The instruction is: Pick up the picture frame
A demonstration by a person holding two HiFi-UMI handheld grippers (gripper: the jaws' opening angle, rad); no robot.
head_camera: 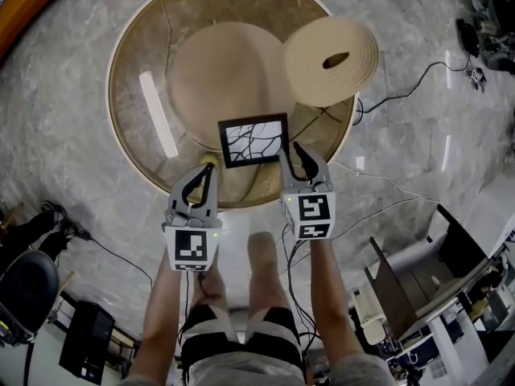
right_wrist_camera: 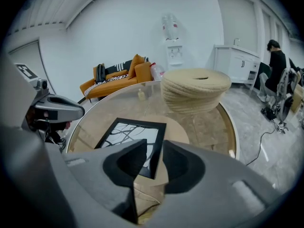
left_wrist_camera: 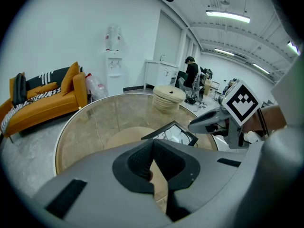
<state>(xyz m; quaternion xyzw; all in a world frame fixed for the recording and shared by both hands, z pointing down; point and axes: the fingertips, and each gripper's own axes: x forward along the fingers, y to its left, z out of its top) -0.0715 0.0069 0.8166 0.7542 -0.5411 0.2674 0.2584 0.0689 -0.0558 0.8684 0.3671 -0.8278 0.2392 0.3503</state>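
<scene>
**One frame flat on glass desk, right gripper open at its edge**

Black picture frame (head_camera: 253, 140) (left_wrist_camera: 175, 133) (right_wrist_camera: 135, 139) w/ a white print of dark branching lines lies flat on the near part of the round glass desk (head_camera: 135, 55). It sits partly over the near rim of the tan round base (head_camera: 225, 71) seen thru the glass.

The right gripper (head_camera: 308, 166) (right_wrist_camera: 154, 148) is just beside the frame's right edge. Its fingers (right_wrist_camera: 127, 161) are parted, and the frame's near right corner shows in the gap btwn them. Pads aren't pressing it. Can't tell if a tip touches the frame.

The left gripper (head_camera: 208, 171) (left_wrist_camera: 153, 144) is near the frame's near left corner, a bit apart from it. Its fingers (left_wrist_camera: 137, 163) are clenched tip to tip w/ nothing btwn them, over the desk's near rim.

A beige stack of coiled rings (head_camera: 330, 59) (left_wrist_camera: 168, 98) (right_wrist_camera: 195, 89) w/ a hole in the top stands at the desk's far right, well apart from the frame. A bright strip of light (head_camera: 157, 112) reflects off the glass at left.

The person's forearms and legs (head_camera: 265, 256) show below the grippers in the head view, w/ cables (head_camera: 402, 95) across the grey floor.

In the bg of both gripper views: an orange sofa (left_wrist_camera: 47, 103) (right_wrist_camera: 116, 80), a water dispenser (left_wrist_camera: 114, 65) (right_wrist_camera: 173, 46) against the white wall, and a seated person (left_wrist_camera: 191, 75) (right_wrist_camera: 275, 65) in dark clothes.
</scene>
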